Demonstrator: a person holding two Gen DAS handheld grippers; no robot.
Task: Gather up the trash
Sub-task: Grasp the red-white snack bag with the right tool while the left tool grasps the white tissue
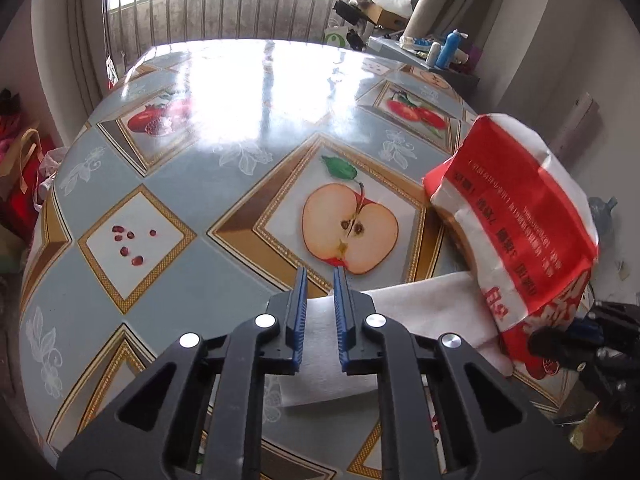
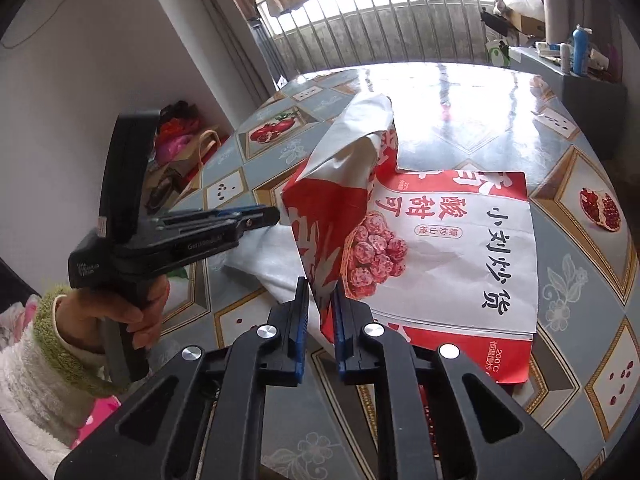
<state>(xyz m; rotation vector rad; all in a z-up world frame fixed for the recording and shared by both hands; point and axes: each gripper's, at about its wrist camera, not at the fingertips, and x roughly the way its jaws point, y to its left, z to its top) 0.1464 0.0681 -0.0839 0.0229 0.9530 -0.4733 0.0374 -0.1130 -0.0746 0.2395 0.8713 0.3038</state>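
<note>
A red and white paper snack bag lies on the table with its mouth lifted; it shows at the right of the left wrist view. My right gripper is shut on the bag's near edge and holds that edge up. A white tissue lies flat beside the bag and under my left gripper, whose jaws stand a little apart with nothing between them. In the right wrist view the tissue lies left of the bag, and the left gripper hovers over it, close to the bag's mouth.
The round table has a glossy fruit-print cloth. A side shelf with bottles stands at the back right. Bags and clothes sit on the floor at the left. A railing and window are behind.
</note>
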